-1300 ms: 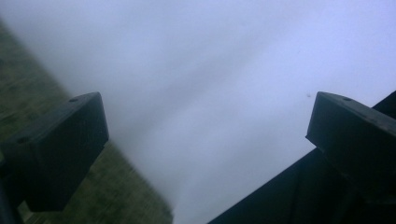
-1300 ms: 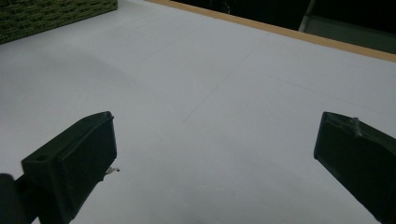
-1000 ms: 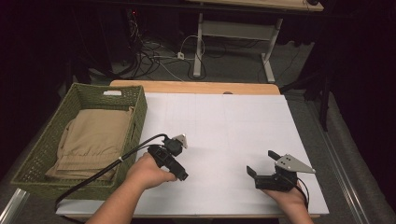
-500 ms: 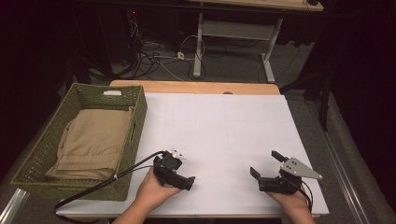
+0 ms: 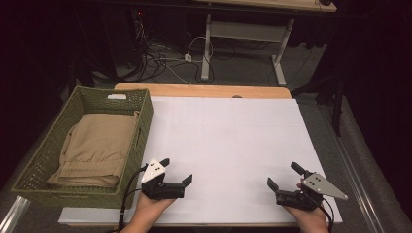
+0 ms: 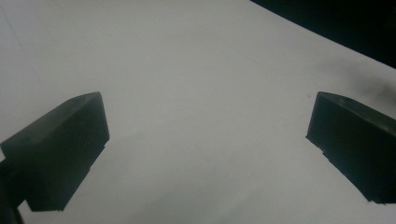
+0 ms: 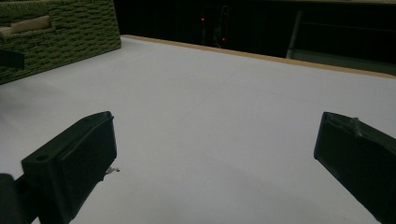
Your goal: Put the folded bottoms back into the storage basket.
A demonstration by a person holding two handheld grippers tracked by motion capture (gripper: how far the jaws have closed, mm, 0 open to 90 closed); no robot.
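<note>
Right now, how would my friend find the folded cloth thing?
Look at the white table, then its left edge, where a green woven basket sits. Inside it lies the folded tan cloth, the only soft thing there, unlike the hard black tongs held nearby.

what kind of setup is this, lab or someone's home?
Most likely a lab recording bench. A white sheet covers the table, loose cables lie on the floor behind it by a desk frame, and a green woven basket of folded tan cloth sits staged at one side.
</note>
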